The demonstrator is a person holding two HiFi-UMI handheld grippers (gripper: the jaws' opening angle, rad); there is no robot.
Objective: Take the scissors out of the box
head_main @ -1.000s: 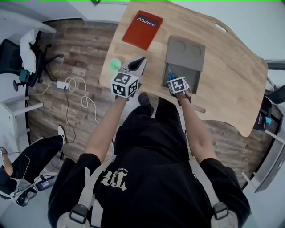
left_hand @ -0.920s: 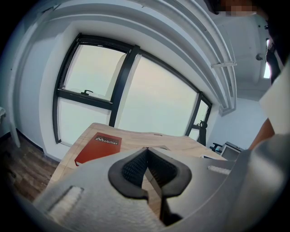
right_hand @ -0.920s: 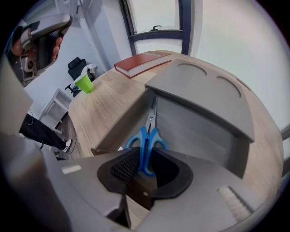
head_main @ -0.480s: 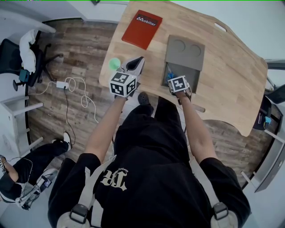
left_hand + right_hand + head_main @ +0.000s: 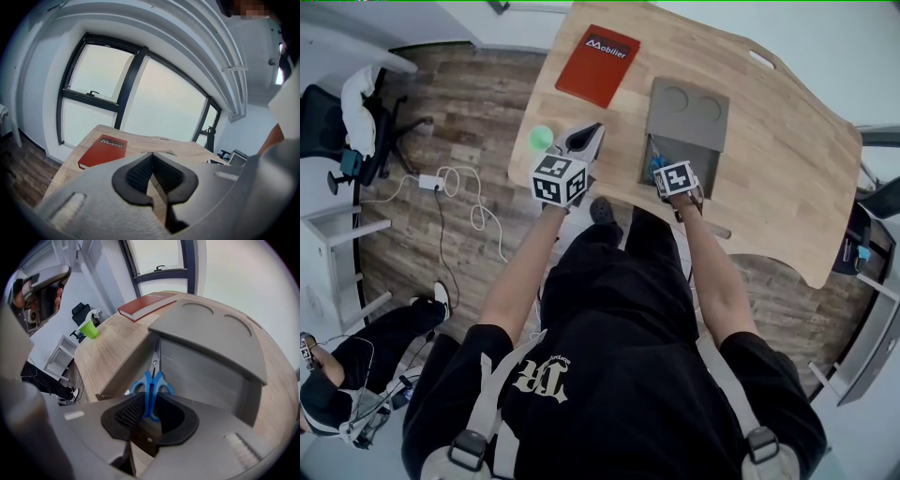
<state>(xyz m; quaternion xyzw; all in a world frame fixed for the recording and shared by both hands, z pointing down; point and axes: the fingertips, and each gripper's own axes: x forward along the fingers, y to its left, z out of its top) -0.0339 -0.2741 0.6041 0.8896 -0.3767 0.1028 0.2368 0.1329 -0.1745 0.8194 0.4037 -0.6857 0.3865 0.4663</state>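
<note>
scissors (image 5: pixel 151 380) lay in the grey box (image 5: pixel 211 333) | right gripper (image 5: pixel 152 405) jaws were closing round the blue handles, not yet pinching | left gripper (image 5: pixel 151 164) jaws sat nearly together, empty | likely light, stiff, slick: best pinched across both loops

Right gripper (image 5: pixel 152 412): jaws closing slightly; the blue handles of the scissors (image 5: pixel 150 391) lie between them, with the pads not visibly pressing.
Bystander's leg (image 5: pixel 386 328): at lower left of head view, drawn back and down from its earlier stretch.
Shoe (image 5: pixel 441 298): shifted down the floor with the leg.
Bystander's device (image 5: pixel 356 429): now nearer the lower-left corner.
</note>
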